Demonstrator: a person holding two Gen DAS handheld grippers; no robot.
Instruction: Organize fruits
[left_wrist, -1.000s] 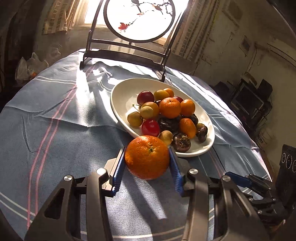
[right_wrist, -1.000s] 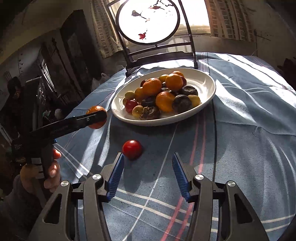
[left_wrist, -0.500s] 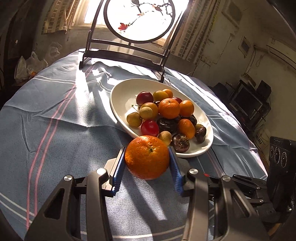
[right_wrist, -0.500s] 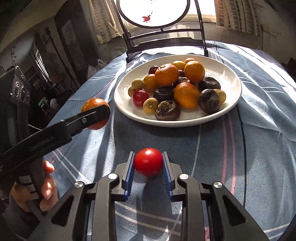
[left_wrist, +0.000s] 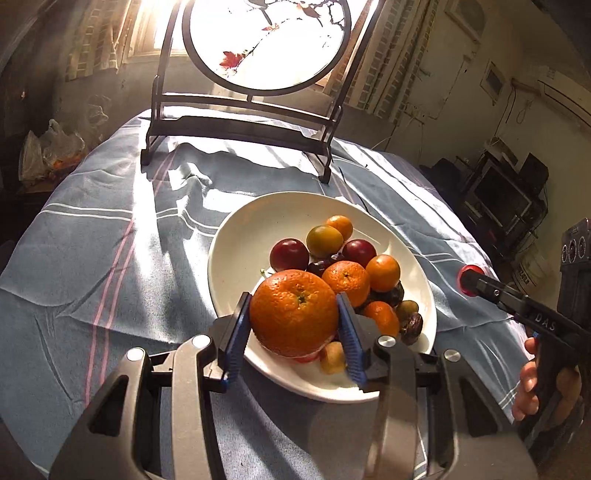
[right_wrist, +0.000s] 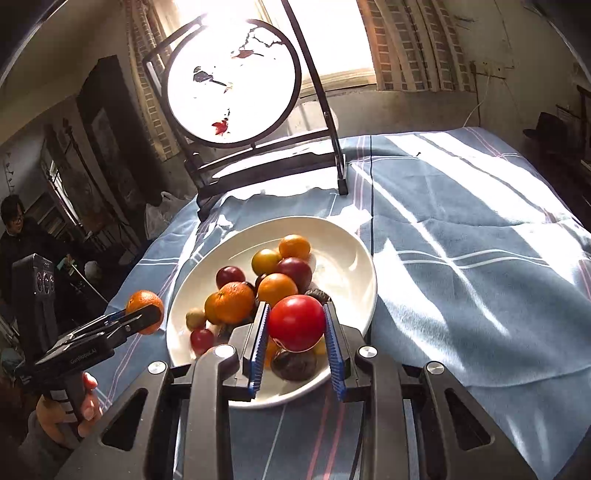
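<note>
Sunlit room, rough plastered walls, curtained window at 12 o'clock; low light throws long bars of shadow across everything.

Table (left_wrist: 110, 258): round, draped in soft blue-grey cloth with white and pink stripes, creased in shallow folds.

Screen ornament (left_wrist: 266, 40): translucent round panel painted with a branch and red leaf, set in a dark wooden stand at the table's 12 o'clock edge.

Plate (left_wrist: 243, 236): glossy white ceramic, oval, shallow, near the table's centre. Holds a heap of fruit (left_wrist: 347, 258): dimpled small oranges, smooth dark red and yellow-green plums, and wrinkled dark brown pieces toward the near rim.

Left hand-held gripper (left_wrist: 295, 317): black frame, ribbed blue pads, pinching a large pebbly-skinned orange (left_wrist: 293, 312) by its sides; held above the plate's near rim, at 9 o'clock of the heap.

Right hand-held gripper (right_wrist: 295, 325): same build, its jaws have just closed on a smooth, shiny red tomato (right_wrist: 295, 321), which is now clamped between the pads; held over the plate's 6 o'clock portion.

Person's fingers (left_wrist: 532, 380) wrap the right handle, seen at 3 o'clock in the left view.

Background: dark shelving and electronics at 3 o'clock; a second person stands at 9 o'clock in the right view.
</note>
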